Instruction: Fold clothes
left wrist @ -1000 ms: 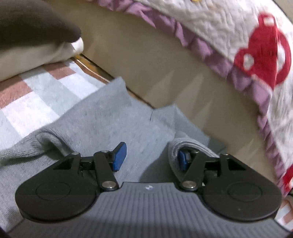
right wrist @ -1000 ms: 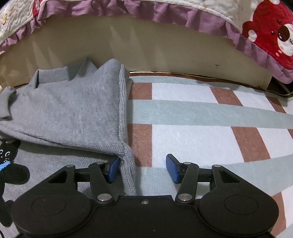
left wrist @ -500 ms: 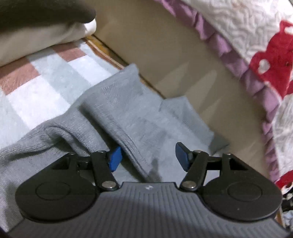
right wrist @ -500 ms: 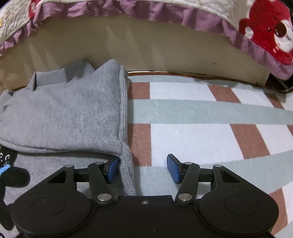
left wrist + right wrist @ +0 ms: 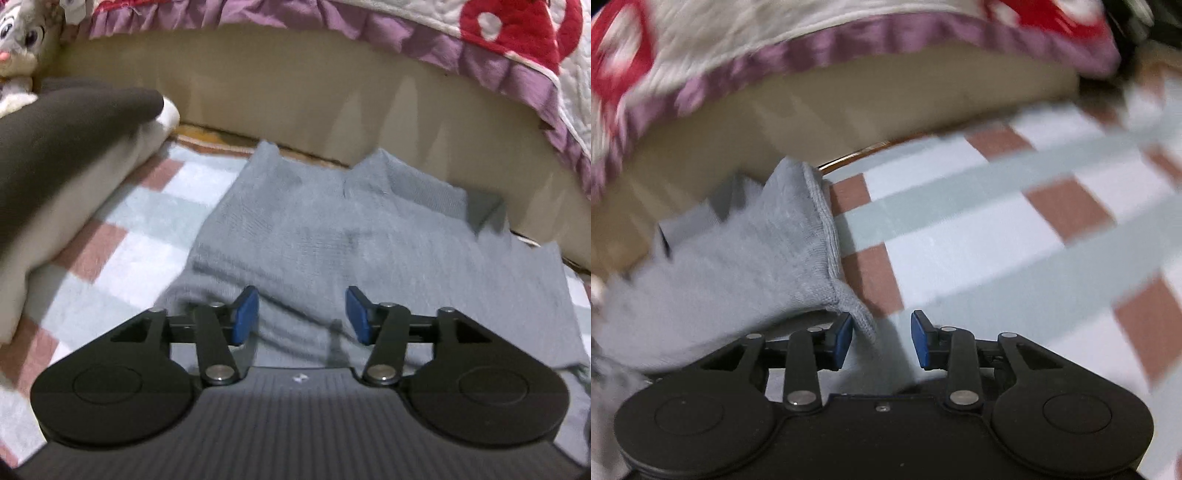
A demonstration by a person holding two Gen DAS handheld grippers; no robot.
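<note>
Garment: a grey knit sweater [image 5: 332,229] is seen spread on a checked blanket [image 5: 155,229], its far edge lying close to a beige bed base [image 5: 295,103].
Left gripper [image 5: 301,319]: it is held above the sweater; its blue fingers [image 5: 245,314] have just been opening and are set fairly wide, with only flat cloth seen below the gap and nothing pinched.
Right gripper [image 5: 881,339]: it is placed at the sweater's right edge [image 5: 827,236]; its fingers [image 5: 842,339] have just been closing to a narrower gap, still parted. A corner of the hem [image 5: 860,314] hangs just beside the left finger; whether it is touched cannot be told, and it is not clamped.
Blanket: squares of white, pale green and brown are shown, bare to the right of the sweater in the right wrist view.
Surroundings: a quilt with a purple frill [image 5: 424,40] is draped over the bed base; a dark and cream folded pile [image 5: 66,147] is seen to the left.
Image quality: both views are blurred.
</note>
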